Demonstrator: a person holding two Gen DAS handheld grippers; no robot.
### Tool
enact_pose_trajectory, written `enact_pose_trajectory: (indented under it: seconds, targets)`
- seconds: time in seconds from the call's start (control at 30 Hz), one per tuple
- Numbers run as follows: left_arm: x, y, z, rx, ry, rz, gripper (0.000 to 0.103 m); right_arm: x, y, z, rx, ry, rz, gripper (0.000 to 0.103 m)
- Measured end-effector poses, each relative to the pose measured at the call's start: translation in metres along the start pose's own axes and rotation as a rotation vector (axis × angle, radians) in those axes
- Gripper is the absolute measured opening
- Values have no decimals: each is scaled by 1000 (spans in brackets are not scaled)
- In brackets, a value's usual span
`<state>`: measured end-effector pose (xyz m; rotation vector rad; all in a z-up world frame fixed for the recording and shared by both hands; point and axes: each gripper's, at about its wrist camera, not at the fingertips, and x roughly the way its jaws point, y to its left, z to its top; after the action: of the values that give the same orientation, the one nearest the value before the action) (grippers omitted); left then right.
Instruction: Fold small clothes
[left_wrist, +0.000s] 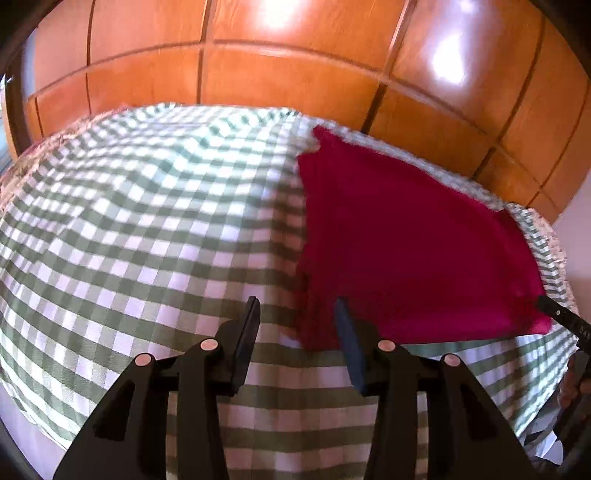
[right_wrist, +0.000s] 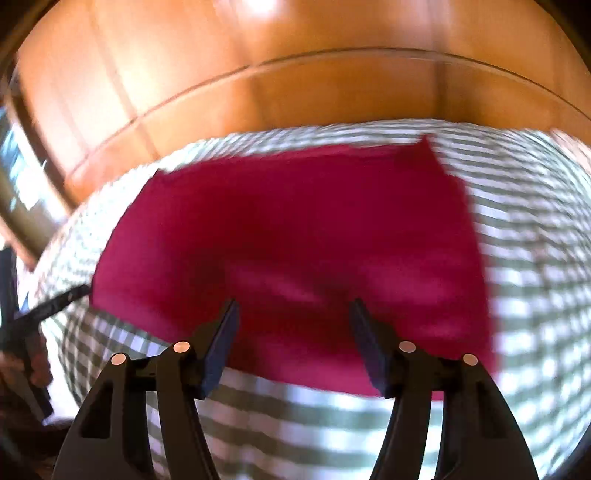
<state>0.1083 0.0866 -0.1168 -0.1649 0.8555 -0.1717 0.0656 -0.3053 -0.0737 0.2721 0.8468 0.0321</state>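
A green-and-white checked cloth covers the work surface, with glossy wooden panelling rising behind it at twelve o'clock. On the cloth lies the red garment, spread fairly flat as a rough rectangle; in the right wrist view it fills the centre, and in the left wrist view it sits from about one to four o'clock, its near left corner reaching toward the fingers. The left gripper hangs released, jaws wide apart and holding nothing, just at the garment's near left corner, one finger over the checks and the other over the red edge. The right gripper is likewise spread and empty, poised above the garment's near edge at six o'clock; whether either touches the fabric cannot be told through the blur. The step in hand appears to be the approach for a fold, nothing yet pinched. The next move likely calls for lowering both tongs onto the near edge, closing on a single layer at each corner, then carrying it toward twelve o'clock.
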Motion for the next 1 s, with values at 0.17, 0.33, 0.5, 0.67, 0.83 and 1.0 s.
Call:
enact_pose_trajectory:
  seconds: [0.17, 0.33, 0.5, 0.67, 0.83, 1.0]
  targets:
    - [-14, -25, 0, 77, -32, -84, 50, -44, -72, -20, 175, -44, -126, 48]
    - [-2, -63, 0, 171, 5, -143, 50, -41, -88, -35, 246, -24, -79, 48]
    - [13, -93, 0, 240, 40, -166, 51, -5, -74, -24, 217, 24, -66, 25]
    - [34, -96, -10, 243, 108, -129, 53, 4, -70, -25, 152, 63, -161, 11]
    - [33, -96, -11, 222, 100, -146, 55, 9, -76, -32, 162, 64, -154, 11]
    - [17, -88, 2, 162, 49, -184, 56, -7, -74, -14, 204, 37, -121, 12]
